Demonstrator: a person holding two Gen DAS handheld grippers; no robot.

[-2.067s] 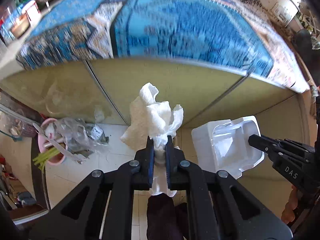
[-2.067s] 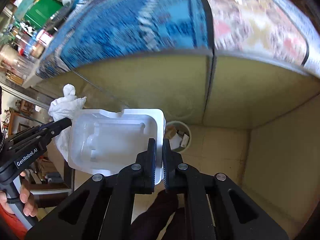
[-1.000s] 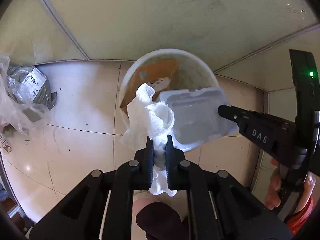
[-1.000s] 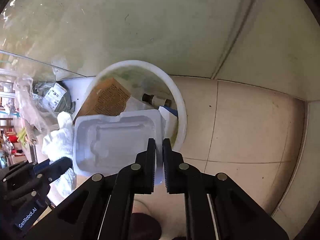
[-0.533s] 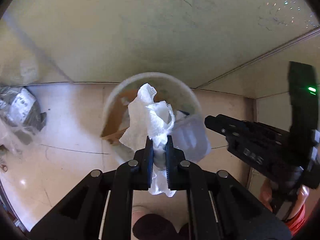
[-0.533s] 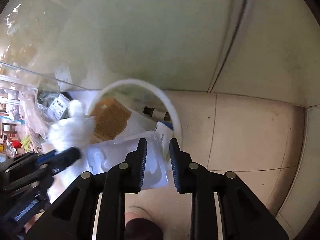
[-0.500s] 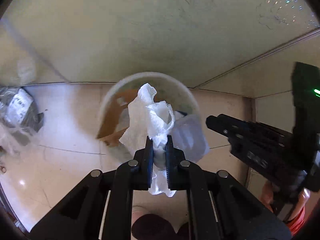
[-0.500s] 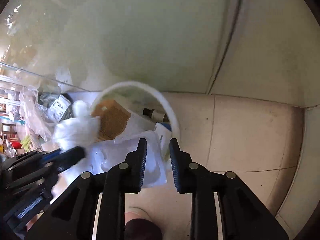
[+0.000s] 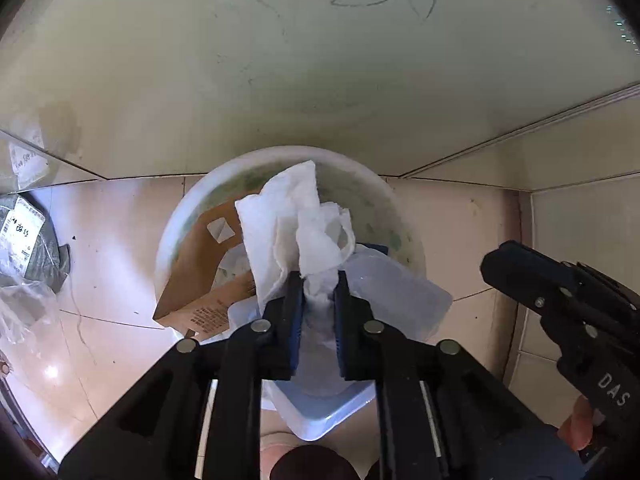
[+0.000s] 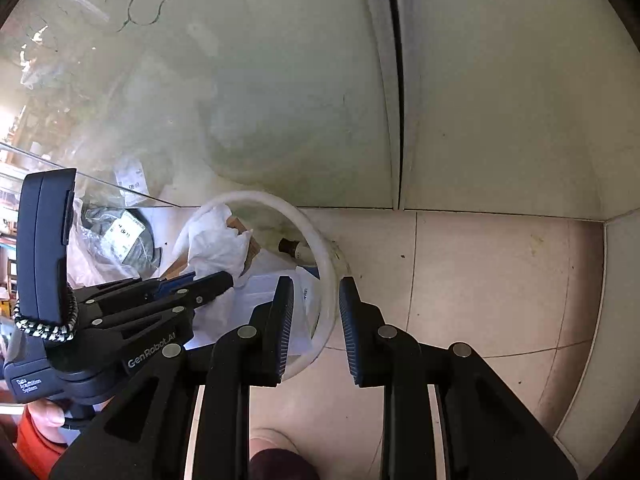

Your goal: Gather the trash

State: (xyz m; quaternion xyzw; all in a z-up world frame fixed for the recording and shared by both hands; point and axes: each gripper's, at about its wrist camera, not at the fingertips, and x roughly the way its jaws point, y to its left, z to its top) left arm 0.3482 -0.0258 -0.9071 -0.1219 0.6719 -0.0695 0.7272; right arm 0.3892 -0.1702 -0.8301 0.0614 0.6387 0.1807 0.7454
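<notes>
A round white bin (image 9: 404, 216) stands on the tiled floor against a pale green cabinet. My left gripper (image 9: 318, 284) is shut on a crumpled white paper towel (image 9: 292, 220) and holds it over the bin's mouth. A white foam tray (image 9: 400, 300) lies across the bin's near rim, free of both grippers. My right gripper (image 10: 316, 292) is open and empty, straddling the bin's right rim (image 10: 326, 280). The towel (image 10: 216, 240) and the left gripper (image 10: 208, 280) also show in the right wrist view. Brown cardboard (image 9: 196, 264) sits inside the bin.
A clear plastic bag holding a grey labelled package (image 9: 24, 248) lies on the floor left of the bin. The cabinet front (image 9: 280, 60) rises right behind the bin. A small dark bottle (image 10: 292, 248) lies inside the bin. Beige floor tiles (image 10: 480, 280) spread to the right.
My right gripper has opened and let go of the foam tray, which now rests on the bin. My left gripper has moved closer over the bin, still shut on the towel.
</notes>
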